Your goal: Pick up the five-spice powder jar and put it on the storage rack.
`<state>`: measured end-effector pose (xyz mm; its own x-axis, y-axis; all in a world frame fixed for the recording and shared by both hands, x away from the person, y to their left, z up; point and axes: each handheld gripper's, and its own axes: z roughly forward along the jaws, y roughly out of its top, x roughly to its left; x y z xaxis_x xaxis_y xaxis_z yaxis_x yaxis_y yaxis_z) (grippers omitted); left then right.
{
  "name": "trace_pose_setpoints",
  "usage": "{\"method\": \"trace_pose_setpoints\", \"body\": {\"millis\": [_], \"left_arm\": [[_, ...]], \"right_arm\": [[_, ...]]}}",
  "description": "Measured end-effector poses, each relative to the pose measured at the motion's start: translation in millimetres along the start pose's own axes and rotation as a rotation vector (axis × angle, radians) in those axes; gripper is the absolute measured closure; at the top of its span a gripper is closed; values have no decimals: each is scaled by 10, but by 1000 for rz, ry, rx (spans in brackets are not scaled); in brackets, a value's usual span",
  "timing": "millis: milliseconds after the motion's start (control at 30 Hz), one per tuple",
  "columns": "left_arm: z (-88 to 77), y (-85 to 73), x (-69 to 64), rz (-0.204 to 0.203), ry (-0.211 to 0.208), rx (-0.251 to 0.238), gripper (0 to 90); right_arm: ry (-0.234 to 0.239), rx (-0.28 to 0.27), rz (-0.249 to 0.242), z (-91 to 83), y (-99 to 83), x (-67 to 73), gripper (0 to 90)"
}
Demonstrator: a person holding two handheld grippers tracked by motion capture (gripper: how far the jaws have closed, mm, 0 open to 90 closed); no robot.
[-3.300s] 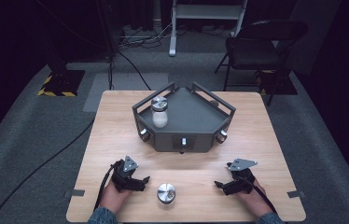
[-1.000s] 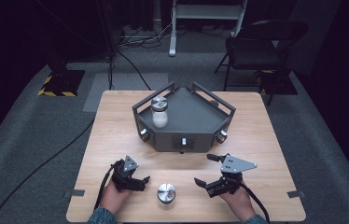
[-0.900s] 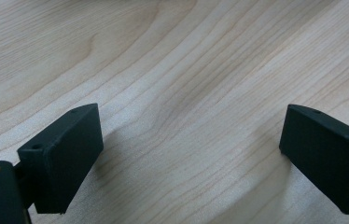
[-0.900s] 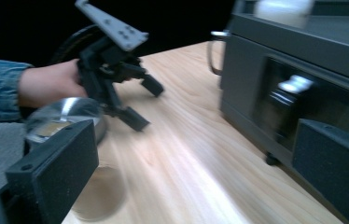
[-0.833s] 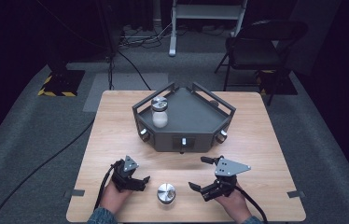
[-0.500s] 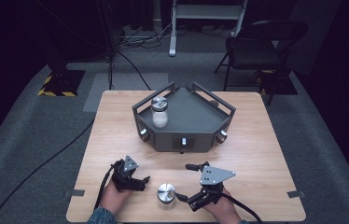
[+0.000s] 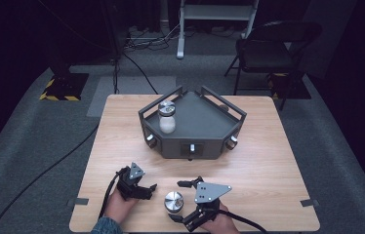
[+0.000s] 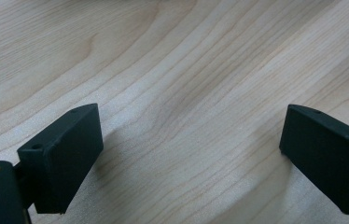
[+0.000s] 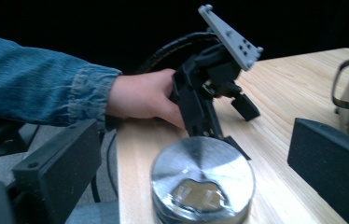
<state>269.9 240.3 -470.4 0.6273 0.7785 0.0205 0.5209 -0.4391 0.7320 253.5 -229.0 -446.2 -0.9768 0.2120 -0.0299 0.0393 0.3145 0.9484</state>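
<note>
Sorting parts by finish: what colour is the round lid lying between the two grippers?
Shiny silver metal lid, brushed and reflective; the right gripper view shows it best.

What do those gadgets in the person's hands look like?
Each is a black handheld gripper with two blocky black jaws. The right gripper and the left gripper each carry a grey three-cornered plate on top and trail a black cable. The person wears a blue denim sleeve.

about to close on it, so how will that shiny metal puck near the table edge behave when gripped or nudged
The metal puck looks solid, so probably heavy for its size and rigid. Its polished, rounded wall may be slippery between the flat jaws of the right gripper, which stand open on either side of it. Lying flat and squat, it should slide rather than tip or roll.
</note>
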Motion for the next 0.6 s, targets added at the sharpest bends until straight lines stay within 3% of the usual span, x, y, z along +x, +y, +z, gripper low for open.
{"method": "trace_pose_setpoints", "body": {"millis": [367,600], "left_arm": [[0,0,0,-1,0,0,58],[0,0,0,0,0,0,58]], "right_arm": [[-4,40,-35,78,-4,36,43],[-25,84,1,148,-165,22,93]]}}
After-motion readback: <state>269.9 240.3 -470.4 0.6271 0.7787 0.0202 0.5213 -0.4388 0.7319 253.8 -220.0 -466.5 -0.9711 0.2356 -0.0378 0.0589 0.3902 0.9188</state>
